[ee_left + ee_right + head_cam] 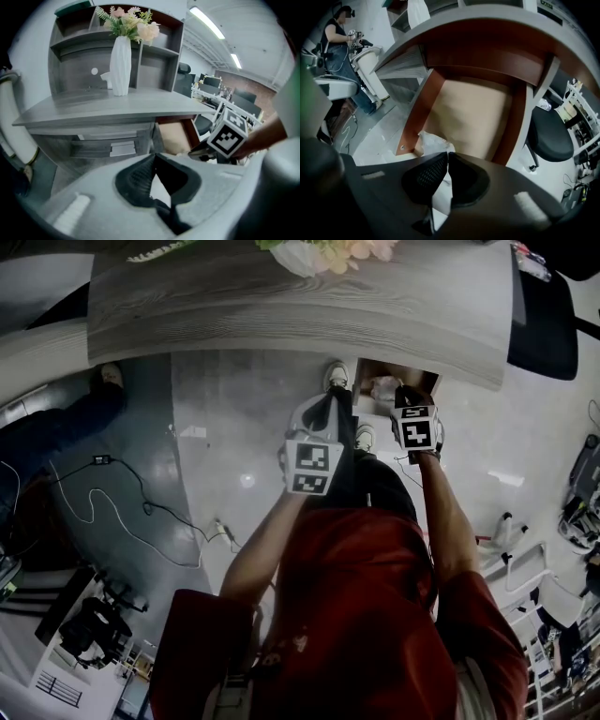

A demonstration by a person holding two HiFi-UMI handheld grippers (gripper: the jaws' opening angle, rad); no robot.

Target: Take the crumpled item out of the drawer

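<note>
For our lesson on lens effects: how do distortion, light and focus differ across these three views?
Head view: the fisheye lens bends the desk top into an arc. Left gripper view: the ceiling lights blow out, and the near left gripper looks soft. Right gripper view: the corners go black, the drawer is softly blurred, and the crumpled item shows bright.

Right gripper [404,397] at the crumpled white item [383,388] in the open drawer [425,381], left gripper [322,409] alongside.
</note>
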